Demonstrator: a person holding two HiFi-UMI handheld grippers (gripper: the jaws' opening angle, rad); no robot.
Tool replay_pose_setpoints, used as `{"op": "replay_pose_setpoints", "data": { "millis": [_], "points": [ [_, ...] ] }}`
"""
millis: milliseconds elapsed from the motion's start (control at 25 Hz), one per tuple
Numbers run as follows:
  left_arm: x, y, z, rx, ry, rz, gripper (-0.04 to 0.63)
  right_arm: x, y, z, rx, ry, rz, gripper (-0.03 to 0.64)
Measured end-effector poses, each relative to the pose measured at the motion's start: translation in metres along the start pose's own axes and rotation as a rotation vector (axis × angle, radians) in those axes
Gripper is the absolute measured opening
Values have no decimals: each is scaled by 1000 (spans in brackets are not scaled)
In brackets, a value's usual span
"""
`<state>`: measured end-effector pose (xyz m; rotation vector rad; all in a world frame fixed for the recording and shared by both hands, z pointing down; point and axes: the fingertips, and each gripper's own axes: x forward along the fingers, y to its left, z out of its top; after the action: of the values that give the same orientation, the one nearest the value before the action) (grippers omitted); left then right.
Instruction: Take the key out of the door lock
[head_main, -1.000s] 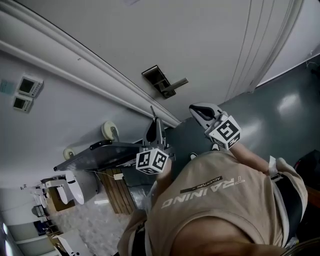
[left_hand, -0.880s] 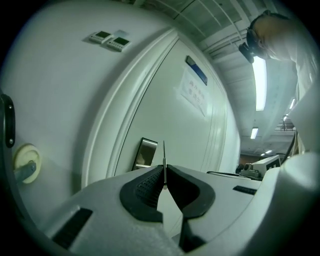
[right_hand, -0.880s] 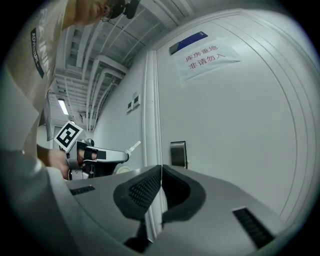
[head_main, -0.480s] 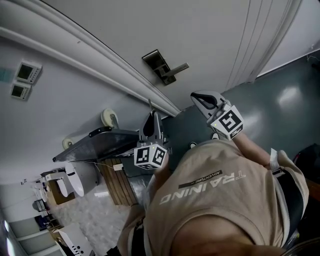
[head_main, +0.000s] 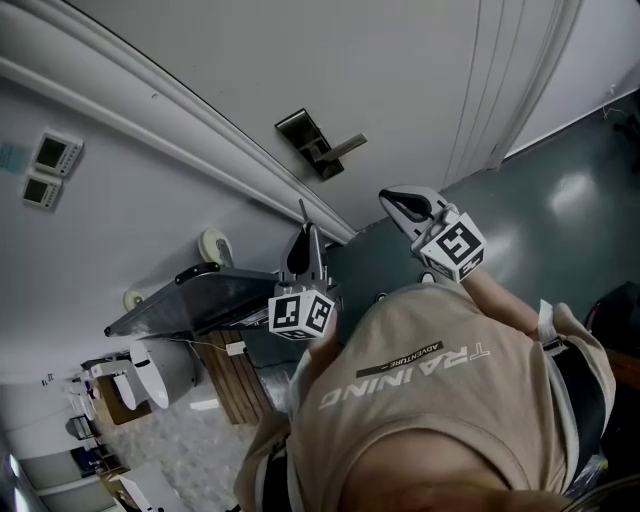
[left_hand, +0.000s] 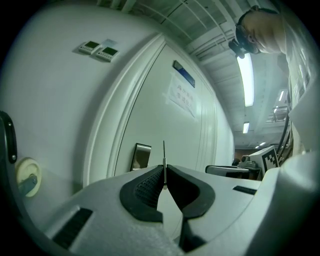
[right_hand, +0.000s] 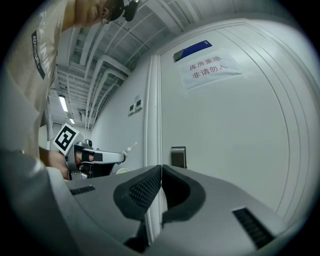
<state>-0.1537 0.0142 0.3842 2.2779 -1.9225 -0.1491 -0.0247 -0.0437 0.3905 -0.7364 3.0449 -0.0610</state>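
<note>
Left gripper (head_main: 304, 236) and withdrawn key (head_main: 302, 213). We see the left gripper's jaws pressed together on the key, whose thin blade stands up from between the tips and appears edge-on as a flat metal sliver. The key is well apart from the lock plate (head_main: 309, 142), so we judge the extraction done and the carrying-away in hand. The right gripper (head_main: 386, 198) has its jaws closed on nothing and is held nearer the door (head_main: 400, 80), touching neither it nor the lock.

To finish well, we would keep firm pressure on the key's head, since so narrow a piece could pivot or slip between the jaws. We would also hold the blade pointing away from the door as it is drawn back.

The pads (left_hand: 145, 187) are dark and finely ribbed, set in smooth pale-grey shells. The lock plate is a dark rectangle with a slim straight lever handle (head_main: 345, 150). The door is white, matt and smooth, with shallow moulded lines.
</note>
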Motion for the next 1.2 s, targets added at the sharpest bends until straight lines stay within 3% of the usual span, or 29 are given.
{"op": "replay_pose_setpoints", "data": {
  "millis": [200,360,1200],
  "points": [
    [-9,-2,-4,6,13,10,23,3,16,-6,7,22,50,15],
    [-14,-1,-6,-22,12,17,23,6,15,-10,83,11,75,14],
    [-5,2,-10,14,50,-14,23,17,9,-16,26,55,48,14]
  ]
}}
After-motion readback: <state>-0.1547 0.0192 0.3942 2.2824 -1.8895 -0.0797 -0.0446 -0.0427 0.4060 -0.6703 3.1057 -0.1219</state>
